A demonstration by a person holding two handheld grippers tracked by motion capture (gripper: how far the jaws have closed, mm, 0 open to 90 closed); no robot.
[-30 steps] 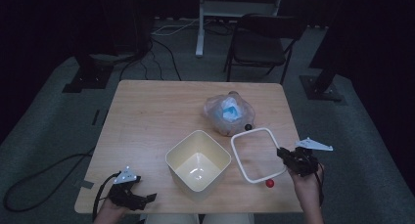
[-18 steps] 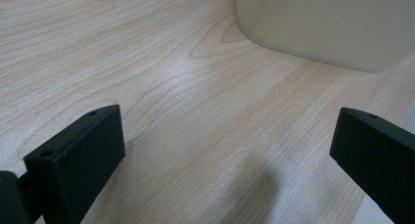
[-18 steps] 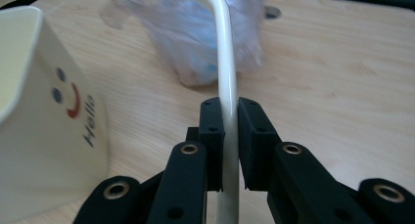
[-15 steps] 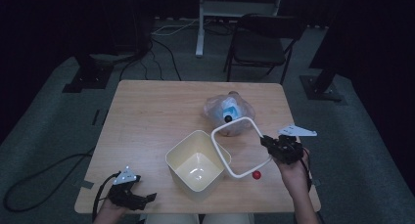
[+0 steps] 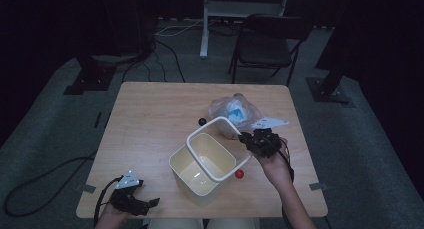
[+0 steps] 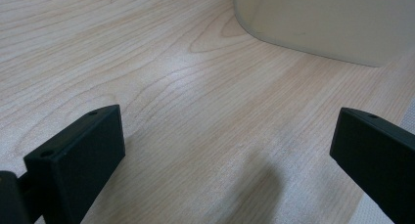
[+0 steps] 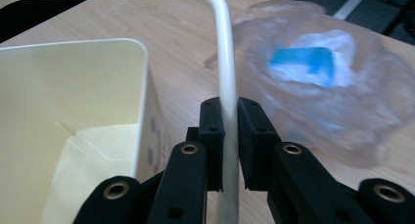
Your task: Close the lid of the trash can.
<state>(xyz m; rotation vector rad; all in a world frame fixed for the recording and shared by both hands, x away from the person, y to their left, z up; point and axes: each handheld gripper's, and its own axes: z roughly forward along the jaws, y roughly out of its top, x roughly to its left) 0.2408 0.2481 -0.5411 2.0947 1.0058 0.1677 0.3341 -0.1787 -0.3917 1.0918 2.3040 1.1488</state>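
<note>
Wood table (image 5: 150,134) is the biggest thing, with a dark chair (image 5: 270,44) standing on the floor behind it. Near the front of the table sits a cream square bin (image 5: 200,171), open at the top. Its side also shows in the left gripper view (image 6: 333,23). A white square frame (image 5: 216,148), shaped like the bin's rim, hangs tilted over the bin, with one edge high and the other edge low above the bin's opening. The right gripper (image 5: 250,140) pinches one thin side of that frame. In the right gripper view the black pads (image 7: 211,131) press on the white bar (image 7: 228,87) from both sides. Behind the frame lies a crinkly clear plastic bag (image 5: 235,111) with something blue inside (image 7: 306,62). The left gripper (image 5: 145,205) rests at the front left corner of the table, well apart from the bin. Its jaws stand wide apart with nothing between them. A small red ball (image 5: 239,174) lies just beside the bin. A small black ball (image 5: 202,121) lies near the bag.
</note>
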